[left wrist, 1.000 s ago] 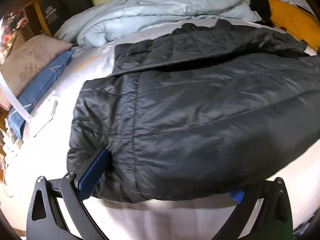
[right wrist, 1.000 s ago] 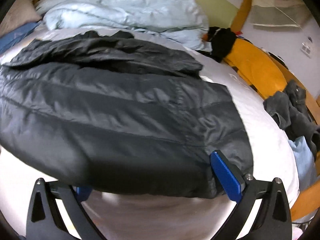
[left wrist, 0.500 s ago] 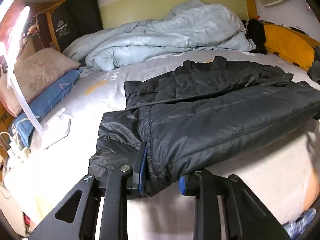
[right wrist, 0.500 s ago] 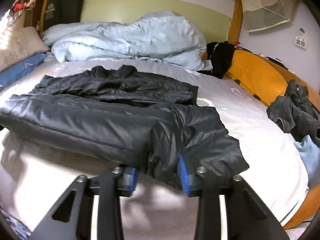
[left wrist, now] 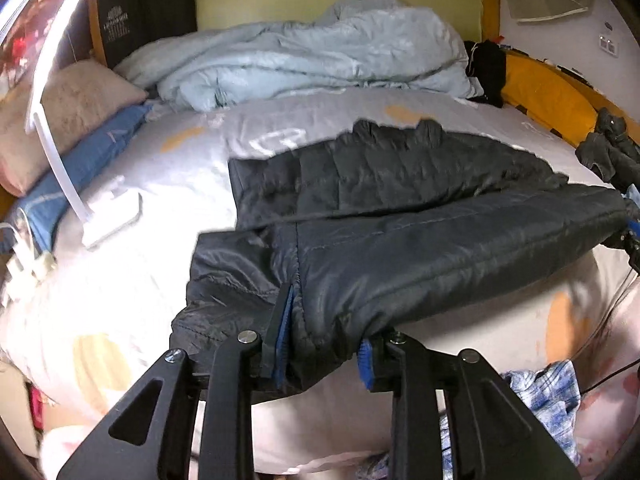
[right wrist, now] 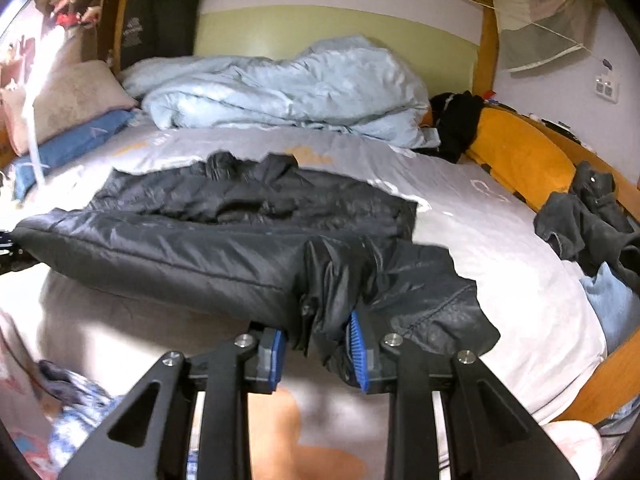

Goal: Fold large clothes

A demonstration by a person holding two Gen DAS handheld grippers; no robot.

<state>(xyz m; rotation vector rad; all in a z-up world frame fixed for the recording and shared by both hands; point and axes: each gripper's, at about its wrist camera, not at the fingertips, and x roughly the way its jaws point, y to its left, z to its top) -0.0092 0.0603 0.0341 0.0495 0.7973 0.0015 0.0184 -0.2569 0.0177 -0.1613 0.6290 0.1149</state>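
Note:
A black quilted puffer jacket (left wrist: 400,208) lies across the grey bed sheet (left wrist: 180,168), its near edge lifted off the bed. My left gripper (left wrist: 324,344) is shut on the jacket's near left corner, by a seam. My right gripper (right wrist: 318,340) is shut on a bunched fold of the jacket (right wrist: 224,248) at its near right corner. The edge between them hangs taut above the mattress. The far half of the jacket rests crumpled on the sheet (right wrist: 460,200). The right gripper's tip shows at the right edge of the left wrist view (left wrist: 632,232).
A pale blue duvet (left wrist: 312,60) is heaped at the headboard. Pillows (left wrist: 64,108) and a white lamp (left wrist: 104,220) sit at the left. An orange cushion (right wrist: 520,156) and dark clothes (right wrist: 588,216) lie at the right. Patterned cloth (left wrist: 548,396) lies below the bed edge.
Both grippers went from open around the jacket's near edge to shut on it, then pulled back and up, lifting and dragging the near edge towards the foot of the bed.

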